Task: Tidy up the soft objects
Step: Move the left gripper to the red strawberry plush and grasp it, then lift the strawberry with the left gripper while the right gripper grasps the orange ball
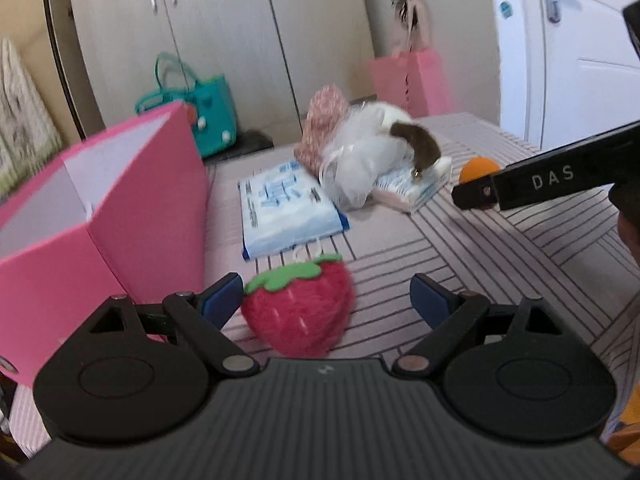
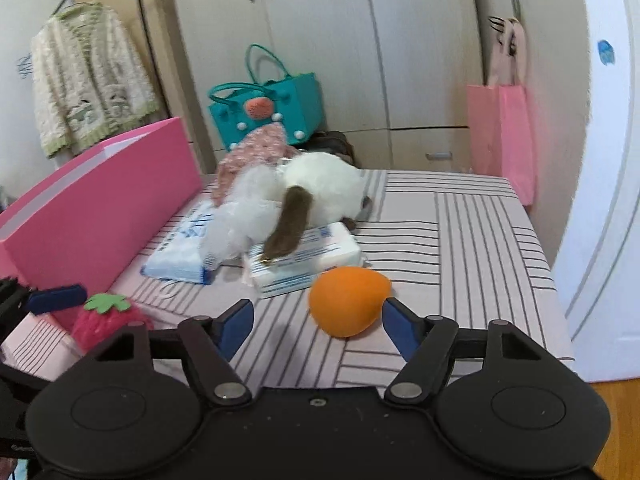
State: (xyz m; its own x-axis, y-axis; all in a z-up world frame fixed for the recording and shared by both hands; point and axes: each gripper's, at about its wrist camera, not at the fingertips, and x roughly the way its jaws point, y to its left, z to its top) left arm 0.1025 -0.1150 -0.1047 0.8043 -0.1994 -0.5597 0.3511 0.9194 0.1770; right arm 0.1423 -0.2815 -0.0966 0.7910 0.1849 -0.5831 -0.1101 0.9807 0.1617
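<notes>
A red plush strawberry (image 1: 298, 308) lies on the striped table between the jaws of my open left gripper (image 1: 326, 300); it also shows in the right wrist view (image 2: 110, 318). An orange soft ball (image 2: 348, 300) lies between the jaws of my open right gripper (image 2: 318, 326), close to the right finger; it also shows in the left wrist view (image 1: 478, 168). A white and brown plush toy (image 2: 316, 196) lies on tissue packs (image 2: 308, 260) beside a pink patterned cloth (image 2: 256, 152). A pink open box (image 1: 100, 216) stands at the left.
A blue wipes pack (image 1: 286, 208) lies flat beside the box. The right gripper's finger (image 1: 480, 194) reaches in from the right in the left wrist view. Behind the table are a teal bag (image 2: 272, 108), a pink paper bag (image 2: 500, 136), cupboards and a white door.
</notes>
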